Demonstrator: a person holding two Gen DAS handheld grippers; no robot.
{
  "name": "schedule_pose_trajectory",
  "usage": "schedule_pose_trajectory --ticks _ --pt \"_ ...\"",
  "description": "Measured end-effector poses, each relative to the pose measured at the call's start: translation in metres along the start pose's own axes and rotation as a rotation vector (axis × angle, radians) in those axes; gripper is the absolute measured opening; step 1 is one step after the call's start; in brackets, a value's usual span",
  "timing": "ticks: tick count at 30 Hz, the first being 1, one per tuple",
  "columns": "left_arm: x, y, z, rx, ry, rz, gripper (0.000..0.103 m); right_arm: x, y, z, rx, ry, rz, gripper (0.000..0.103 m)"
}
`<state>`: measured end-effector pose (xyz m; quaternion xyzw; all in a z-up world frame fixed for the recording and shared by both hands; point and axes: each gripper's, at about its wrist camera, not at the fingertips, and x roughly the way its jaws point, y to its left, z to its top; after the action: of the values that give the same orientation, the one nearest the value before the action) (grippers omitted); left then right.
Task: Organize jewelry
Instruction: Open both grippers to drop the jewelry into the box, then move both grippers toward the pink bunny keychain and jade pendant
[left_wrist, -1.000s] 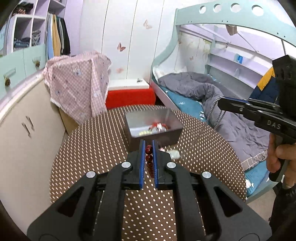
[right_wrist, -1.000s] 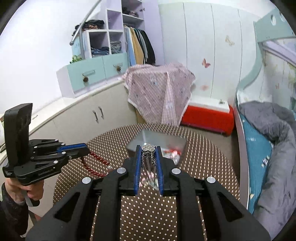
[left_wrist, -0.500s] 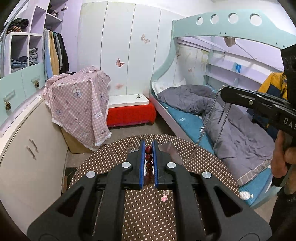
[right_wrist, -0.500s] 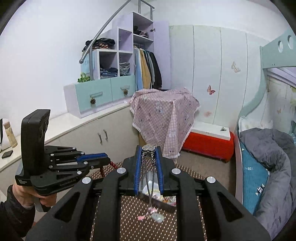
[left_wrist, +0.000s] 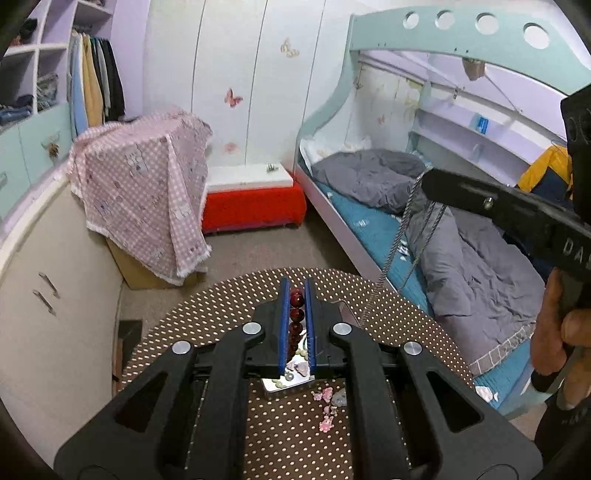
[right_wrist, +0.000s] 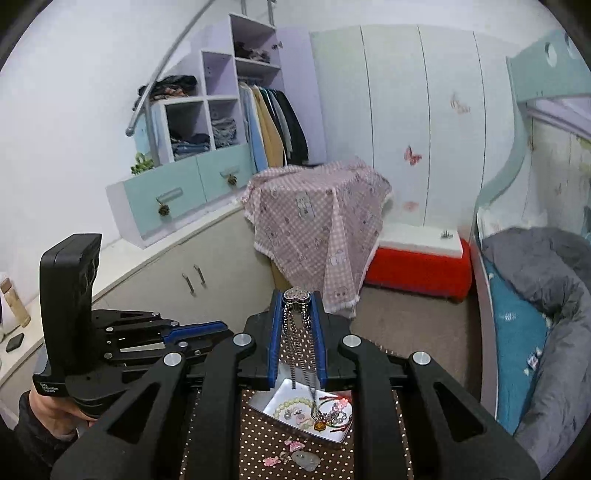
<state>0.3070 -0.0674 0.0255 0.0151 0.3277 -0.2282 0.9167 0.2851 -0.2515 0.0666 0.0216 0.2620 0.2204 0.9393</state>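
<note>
Left tool (left_wrist: 296, 295) pinches dark red bead bracelet (left_wrist: 296, 314), right tool (right_wrist: 296, 297) silver chain necklace (right_wrist: 295, 332); lower both slowly over metal tray (right_wrist: 264, 400).

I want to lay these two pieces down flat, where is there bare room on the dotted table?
The table is bare at its far left, out to the round edge beyond the metal tray. Nearer, the strip below the tray is crowded with pink charms and a pale stone. The tray already holds a pale bead bracelet and tangled pieces.
</note>
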Motion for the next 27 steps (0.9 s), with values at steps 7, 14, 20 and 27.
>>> schedule_pose_trajectory --ticks 7,14,20,27 --pt "0.037 0.006 -0.005 -0.025 0.082 0.098 0.078 0.033 -0.029 -0.025 0.118 0.059 -0.089 0.093" --pt "-0.004 0.012 -0.016 -0.044 -0.053 0.24 0.097 0.011 -0.044 -0.037 0.189 0.019 -0.17 0.096" --pt "-0.031 0.009 -0.021 -0.025 -0.101 0.28 0.097 -0.007 -0.04 -0.042 0.189 0.0 -0.172 0.096" --pt "-0.057 0.003 -0.031 -0.004 -0.142 0.279 0.097 -0.02 -0.025 -0.041 0.152 -0.019 -0.171 0.096"
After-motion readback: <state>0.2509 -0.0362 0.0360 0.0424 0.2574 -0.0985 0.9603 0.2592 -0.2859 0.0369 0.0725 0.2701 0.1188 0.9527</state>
